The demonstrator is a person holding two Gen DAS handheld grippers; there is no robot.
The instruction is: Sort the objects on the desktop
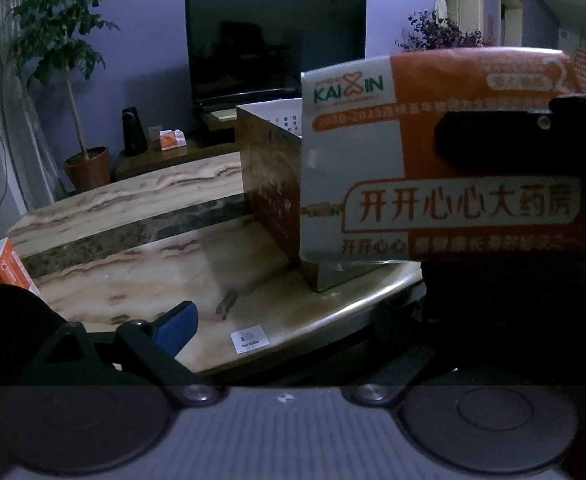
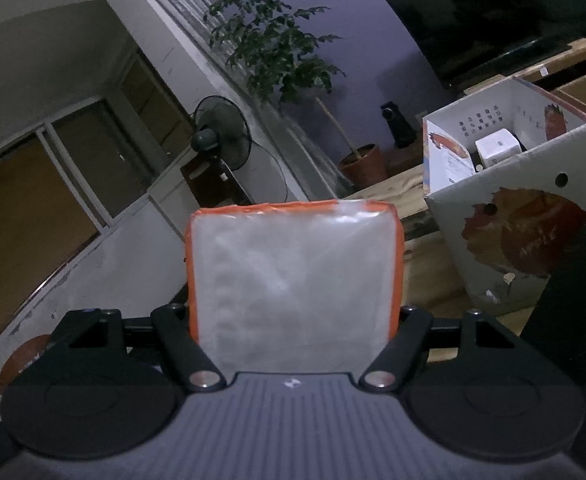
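Right gripper (image 2: 295,320): your fingers pinch the tissue pack (image 2: 293,280) from both sides, lifted clear of the table (image 1: 133,280).
Tissue pack: orange and white, seen from your left wrist in front of the cardboard box (image 1: 271,184).
Left gripper (image 1: 285,320): your jaws stand spread and empty, one blue pad (image 1: 175,326) showing.
Cardboard box: open-topped, on the table, a white item (image 2: 499,148) inside.
Second pack (image 1: 1,266): at the table's left edge.

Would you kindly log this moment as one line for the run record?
right claw: shut on tissue pack, held aloft | left claw: open, empty | cardboard box: on table, holds small white box
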